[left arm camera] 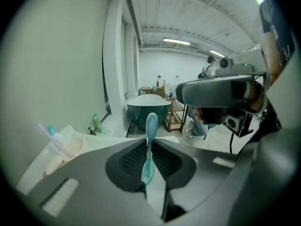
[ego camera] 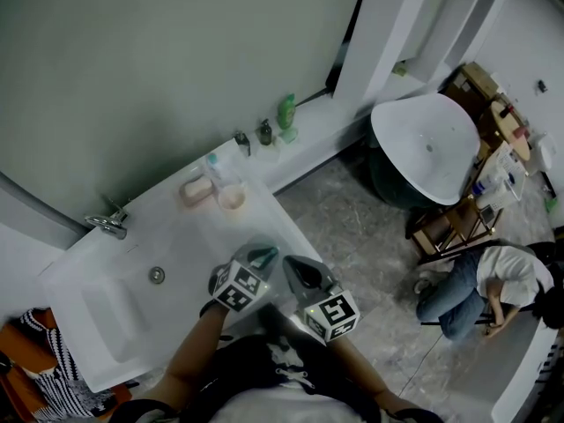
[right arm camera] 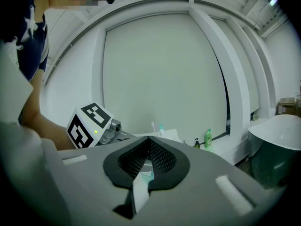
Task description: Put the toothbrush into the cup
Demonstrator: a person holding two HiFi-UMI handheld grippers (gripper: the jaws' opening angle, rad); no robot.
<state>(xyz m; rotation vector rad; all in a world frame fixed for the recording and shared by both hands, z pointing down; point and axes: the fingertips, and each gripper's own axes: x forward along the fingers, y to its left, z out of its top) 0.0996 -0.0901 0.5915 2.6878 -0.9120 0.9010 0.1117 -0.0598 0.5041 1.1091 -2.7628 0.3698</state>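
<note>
A teal toothbrush (left arm camera: 150, 128) stands upright between the jaws of my left gripper (left arm camera: 149, 142), which is shut on its handle with the brush head sticking up past the tips. In the head view that left gripper (ego camera: 263, 256) hovers over the white counter's front part, a little short of the pale cup (ego camera: 232, 198). In the left gripper view the cup (left arm camera: 71, 147) sits low at the left, with another brush leaning in it. My right gripper (ego camera: 298, 270) is just to the right, jaws shut with nothing between them (right arm camera: 149, 140).
A soap dish (ego camera: 196, 189) lies left of the cup. The faucet (ego camera: 110, 223) and basin drain (ego camera: 157, 275) are further left. A green bottle (ego camera: 286, 111) and a small dark bottle (ego camera: 264, 132) stand on the ledge. A bathtub (ego camera: 432, 148) and a crouching person (ego camera: 476, 289) are at the right.
</note>
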